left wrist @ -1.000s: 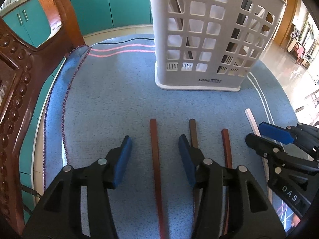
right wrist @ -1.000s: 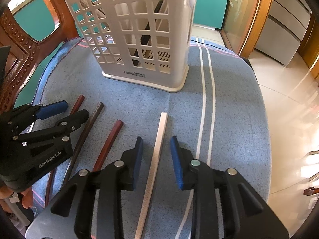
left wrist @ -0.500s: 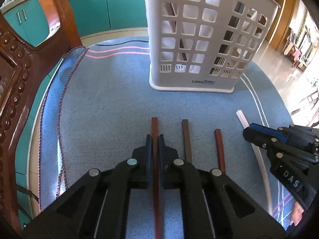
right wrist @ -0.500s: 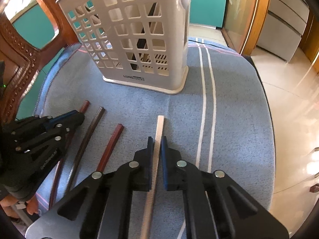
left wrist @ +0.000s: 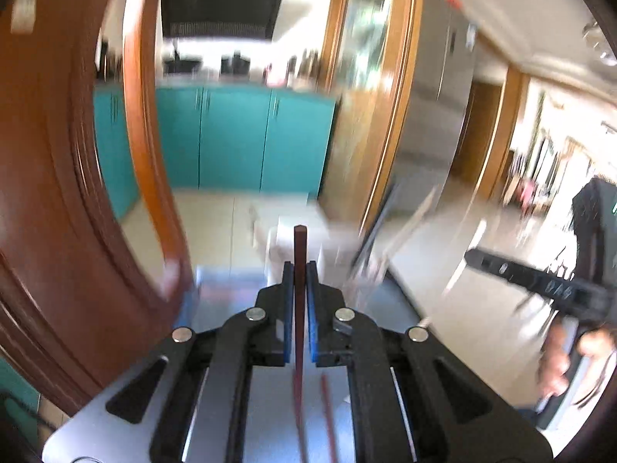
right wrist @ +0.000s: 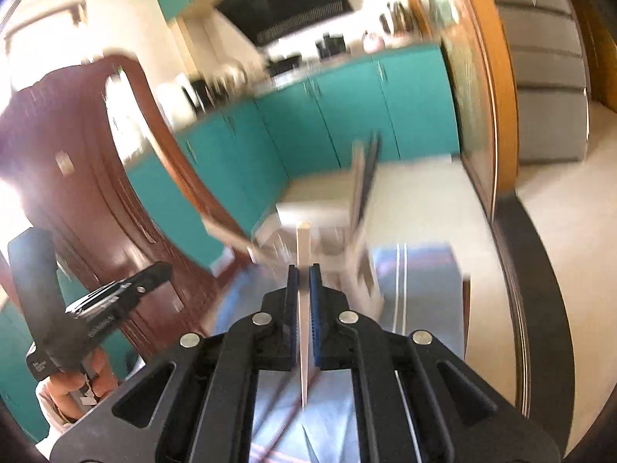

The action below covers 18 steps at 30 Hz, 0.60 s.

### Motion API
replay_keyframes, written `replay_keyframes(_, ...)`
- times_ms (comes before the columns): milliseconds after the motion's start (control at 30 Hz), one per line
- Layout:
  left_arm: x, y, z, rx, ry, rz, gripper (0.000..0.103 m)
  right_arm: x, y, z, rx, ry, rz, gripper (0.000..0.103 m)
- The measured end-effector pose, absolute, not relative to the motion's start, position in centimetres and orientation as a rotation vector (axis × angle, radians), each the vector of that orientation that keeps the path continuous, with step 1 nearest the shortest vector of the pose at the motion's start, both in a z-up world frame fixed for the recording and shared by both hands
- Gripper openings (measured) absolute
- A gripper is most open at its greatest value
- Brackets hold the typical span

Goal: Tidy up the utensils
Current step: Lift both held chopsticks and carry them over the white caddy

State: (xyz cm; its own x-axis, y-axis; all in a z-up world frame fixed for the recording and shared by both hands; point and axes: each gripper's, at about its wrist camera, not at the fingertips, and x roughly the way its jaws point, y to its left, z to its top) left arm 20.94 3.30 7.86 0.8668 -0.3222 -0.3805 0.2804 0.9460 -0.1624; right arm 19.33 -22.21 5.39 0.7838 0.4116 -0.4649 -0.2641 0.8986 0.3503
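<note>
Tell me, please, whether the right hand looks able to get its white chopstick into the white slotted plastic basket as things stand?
Probably yes. The right tongs are shut on the white chopstick, raised above the blue cloth, and the white slotted plastic basket sits just ahead with nothing between, though blur hides its opening.

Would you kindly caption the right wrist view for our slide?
Right hand-held gripper clamps a white chopstick above the blurred white basket.

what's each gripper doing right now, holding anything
Left gripper: closed on the reddish-brown chopstick.
Right gripper: closed on the white chopstick.
</note>
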Motion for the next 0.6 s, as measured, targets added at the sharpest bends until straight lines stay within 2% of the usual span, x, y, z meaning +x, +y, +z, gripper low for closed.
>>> replay_keyframes(133,20.9,3.3,13.9,-0.124,0.213,-0.285,0.007,19.1,-23.6,10.9,0.342,0.373,0.343,0.006)
replay_keyframes(267,22.0,2.4,15.9,-0.167,0.086,-0.236,0.007,19.2,-24.3,13.5,0.356,0.179,0.233,0.006)
replay_keyframes(367,25.2,0.6,14.4,-0.115,0.131,-0.19,0.007,21.0,-23.9,11.4,0.323,0.209,0.194,0.006)
replay_keyframes(600,30.4,-1.6,7.3,-0.084,0.321,-0.17,0.007,24.8,-22.8,5.5,0.299,0.346,0.204,0.007)
